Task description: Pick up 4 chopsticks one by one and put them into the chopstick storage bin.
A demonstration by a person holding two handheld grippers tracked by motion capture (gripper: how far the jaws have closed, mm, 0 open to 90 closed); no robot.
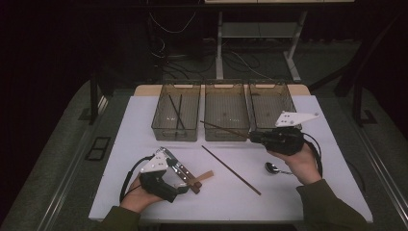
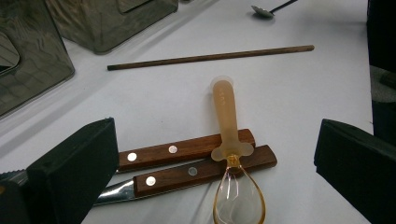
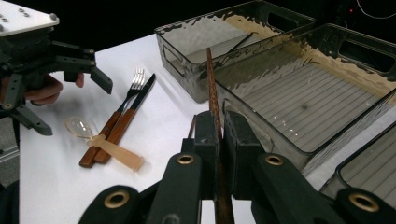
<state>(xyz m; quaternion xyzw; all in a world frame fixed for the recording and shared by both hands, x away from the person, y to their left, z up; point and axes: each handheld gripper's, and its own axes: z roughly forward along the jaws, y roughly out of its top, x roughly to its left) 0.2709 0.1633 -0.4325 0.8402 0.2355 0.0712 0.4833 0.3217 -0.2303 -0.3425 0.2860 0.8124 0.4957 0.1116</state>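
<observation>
Nearest the person, at the tabletop's (image 1: pixel 144 202) front left, the left tongs (image 1: pixel 185 185) rest low in the left hand with their jaws standing wide apart and nothing between them. In the left gripper view those jaws frame a small pile of cutlery: a wooden-handled fork (image 2: pixel 187 150) and a wooden-handled knife (image 2: pixel 201 170) lie side by side, touching, and an amber translucent plastic spoon (image 2: pixel 229 140) lies across both handles with its bowl toward the camera.

Just beyond the pile, near the middle of the tabletop, a single brown chopstick (image 1: pixel 231 169) lies flat on a diagonal, apart from everything else. To its right, near the right hand, a metal spoon (image 1: pixel 272 167) rests on the white surface with its bowl toward the middle of the tabletop.

Farther back on the right, the right tongs (image 1: pixel 251 136) are clamped on a second brown chopstick (image 1: pixel 223 128). The right gripper view shows the jaws pressed together with the stick pinched upright between the pads. In the high view this held chopstick reaches leftward, lifted off the tabletop, its far end at the front wall of the middle bin (image 1: pixel 226 134).

At the back stand three clear plastic bins in a row. The left bin (image 1: pixel 163 130) holds two dark chopsticks (image 1: pixel 177 113); the right bin (image 1: pixel 269 89) stands just behind the right hand.
</observation>
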